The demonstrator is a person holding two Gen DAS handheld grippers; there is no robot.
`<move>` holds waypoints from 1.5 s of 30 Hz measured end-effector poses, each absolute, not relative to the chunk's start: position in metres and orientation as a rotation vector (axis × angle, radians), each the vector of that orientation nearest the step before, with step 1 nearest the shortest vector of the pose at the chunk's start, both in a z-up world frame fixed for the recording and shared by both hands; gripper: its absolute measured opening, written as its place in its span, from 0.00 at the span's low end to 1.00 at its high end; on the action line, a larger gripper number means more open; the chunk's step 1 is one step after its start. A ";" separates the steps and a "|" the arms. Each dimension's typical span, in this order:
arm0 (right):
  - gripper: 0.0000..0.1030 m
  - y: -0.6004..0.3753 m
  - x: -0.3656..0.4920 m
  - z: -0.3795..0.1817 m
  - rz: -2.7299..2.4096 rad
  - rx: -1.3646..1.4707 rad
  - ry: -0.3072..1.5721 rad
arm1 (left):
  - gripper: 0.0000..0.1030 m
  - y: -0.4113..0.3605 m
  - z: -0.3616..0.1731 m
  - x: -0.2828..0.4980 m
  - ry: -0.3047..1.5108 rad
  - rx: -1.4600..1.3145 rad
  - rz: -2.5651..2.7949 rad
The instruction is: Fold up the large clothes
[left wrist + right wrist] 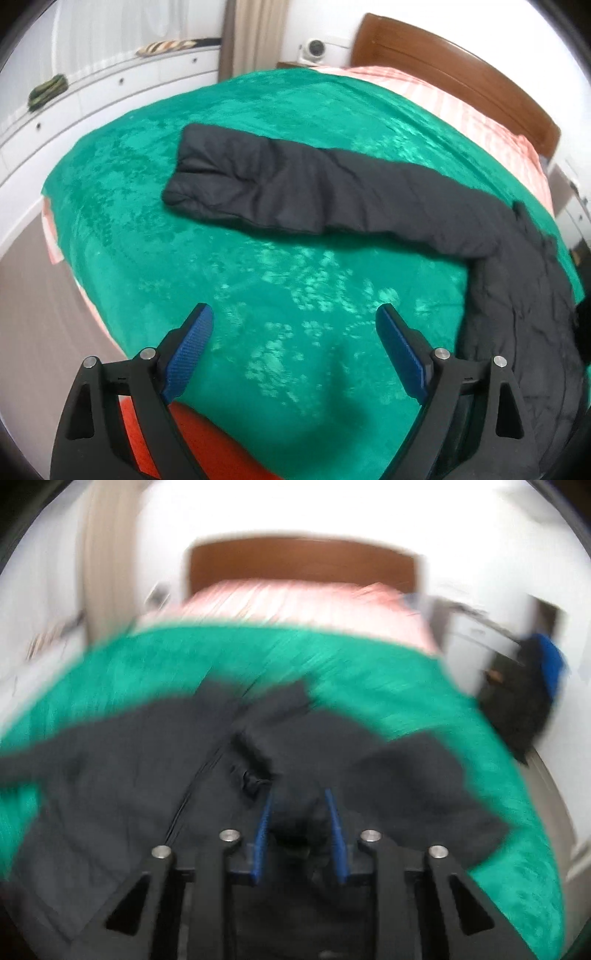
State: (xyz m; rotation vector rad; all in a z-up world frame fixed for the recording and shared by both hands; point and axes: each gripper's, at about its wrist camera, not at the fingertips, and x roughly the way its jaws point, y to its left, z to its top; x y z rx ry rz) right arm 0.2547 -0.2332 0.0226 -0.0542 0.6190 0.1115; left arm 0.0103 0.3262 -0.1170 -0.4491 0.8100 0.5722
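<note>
A long black padded garment lies across the green blanket on the bed, one end at the middle left, the rest bending down along the right side. My left gripper hovers over bare blanket in front of the garment, open, with nothing between its blue pads. The right wrist view is blurred. There my right gripper has its pads close together with a bunch of the black garment pinched between them.
A brown wooden headboard and pink striped sheet are at the bed's far end. White drawers run along the left wall. Something orange-red shows under my left gripper. A dark and blue thing is at the right.
</note>
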 end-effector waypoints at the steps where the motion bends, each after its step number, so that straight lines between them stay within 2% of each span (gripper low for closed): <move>1: 0.17 -0.256 0.249 0.039 0.079 -0.021 0.594 | 0.88 0.323 -0.117 0.014 0.806 -0.444 0.566; 5: 0.15 -0.387 0.201 0.105 -0.173 0.068 0.465 | 0.88 0.313 -0.118 0.026 0.784 -0.461 0.538; 8: 0.15 -0.462 0.169 0.112 -0.351 0.077 0.459 | 0.88 0.305 -0.125 0.034 0.801 -0.457 0.534; 11: 0.14 -0.513 0.149 0.085 -0.468 0.126 0.518 | 0.87 0.302 -0.131 0.040 0.825 -0.457 0.538; 17: 0.09 -0.577 0.113 -0.025 -0.640 0.385 0.697 | 0.86 0.303 -0.121 0.037 0.820 -0.451 0.569; 19: 0.00 -0.600 0.102 -0.050 -0.698 0.443 0.733 | 0.86 0.307 -0.117 0.034 0.814 -0.452 0.583; 21: 0.00 -0.623 0.086 -0.079 -0.731 0.522 0.777 | 0.86 0.310 -0.116 0.032 0.815 -0.450 0.594; 24: 0.00 -0.636 0.068 -0.092 -0.623 0.646 0.781 | 0.86 0.310 -0.118 0.034 0.825 -0.437 0.595; 26: 0.05 -0.628 0.053 -0.088 -0.614 0.634 0.766 | 0.87 0.306 -0.120 0.035 0.821 -0.436 0.565; 27: 0.15 -0.623 0.044 -0.087 -0.607 0.625 0.758 | 0.87 0.304 -0.121 0.035 0.814 -0.442 0.550; 28: 0.38 -0.618 0.038 -0.086 -0.603 0.614 0.753 | 0.88 0.301 -0.121 0.036 0.807 -0.445 0.540; 29: 0.54 -0.605 0.033 -0.079 -0.594 0.599 0.746 | 0.91 0.297 -0.121 0.037 0.800 -0.440 0.533; 30: 0.78 -0.589 0.027 -0.073 -0.572 0.582 0.729 | 0.94 0.294 -0.121 0.039 0.795 -0.429 0.532; 31: 0.83 -0.569 0.022 -0.067 -0.546 0.560 0.706 | 0.96 0.291 -0.121 0.041 0.791 -0.410 0.535; 36: 0.86 -0.465 0.024 -0.064 -0.401 0.412 0.675 | 0.98 0.280 -0.137 0.064 0.841 -0.268 0.546; 40: 0.88 -0.405 0.036 -0.080 -0.284 0.327 0.727 | 0.98 0.282 -0.167 0.074 0.936 -0.232 0.542; 45: 0.88 -0.377 0.043 -0.082 -0.206 0.284 0.757 | 1.00 0.287 -0.179 0.065 0.877 -0.278 0.535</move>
